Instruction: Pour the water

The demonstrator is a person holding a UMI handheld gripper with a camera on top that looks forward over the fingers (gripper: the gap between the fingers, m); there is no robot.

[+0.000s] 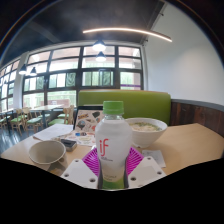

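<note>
A clear plastic bottle [112,140] with a green cap and a white label marked "if" stands upright between my fingers. My gripper [112,163] is shut on the bottle, both magenta pads [92,161] pressing its lower sides. A small pale bowl [46,152] sits on the wooden table [190,150] to the left of the bottle. A larger white bowl [148,128] with food in it stands beyond the bottle to the right. The bottle's base is hidden by the fingers.
Some flat packets and papers [68,132] lie on the table behind the small bowl. A green sofa back [150,102] runs behind the table. Large windows [80,72] fill the far wall, with tables and chairs [25,118] at the left.
</note>
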